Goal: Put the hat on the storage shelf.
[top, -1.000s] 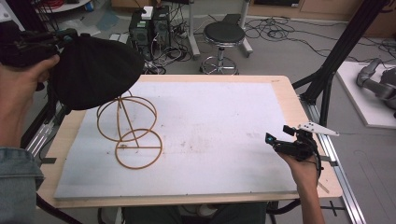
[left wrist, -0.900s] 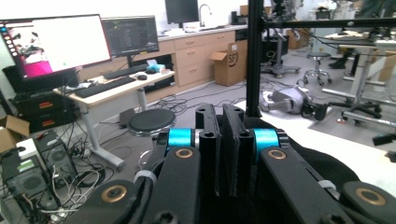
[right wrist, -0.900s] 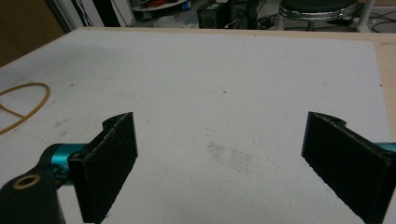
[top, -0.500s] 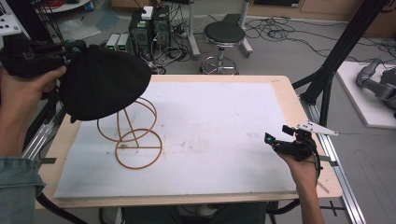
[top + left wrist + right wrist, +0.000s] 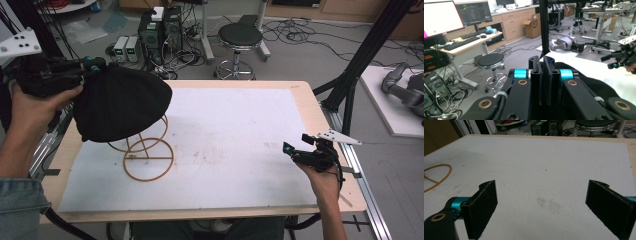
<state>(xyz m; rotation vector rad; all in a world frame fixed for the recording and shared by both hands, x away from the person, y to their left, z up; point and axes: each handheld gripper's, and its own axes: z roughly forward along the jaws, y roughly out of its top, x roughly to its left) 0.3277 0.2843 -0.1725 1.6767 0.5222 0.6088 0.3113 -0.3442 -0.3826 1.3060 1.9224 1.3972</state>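
A black hat (image 5: 122,102) hangs over the top of a tan wire hat stand (image 5: 147,159) at the left of the white table (image 5: 240,125), hiding the stand's upper loops. My left gripper (image 5: 97,65) is shut on the hat's brim at its upper left. In the left gripper view the jaws (image 5: 543,62) stand almost together with a thin fold of cloth between them, and the hat (image 5: 594,85) spreads below. My right gripper (image 5: 290,149) rests open near the table's right front edge, jaws wide apart (image 5: 541,202) over bare table. The stand's base ring (image 5: 439,176) shows far left.
A black stool (image 5: 240,37) and computer boxes (image 5: 160,25) stand on the floor behind the table. A black frame post (image 5: 360,55) rises at the right rear corner. A grey robot arm (image 5: 405,90) lies on a white platform to the right.
My left hand has carried the hat to the right and a little down, so it now covers the top of the wire stand. The right gripper has stayed put.
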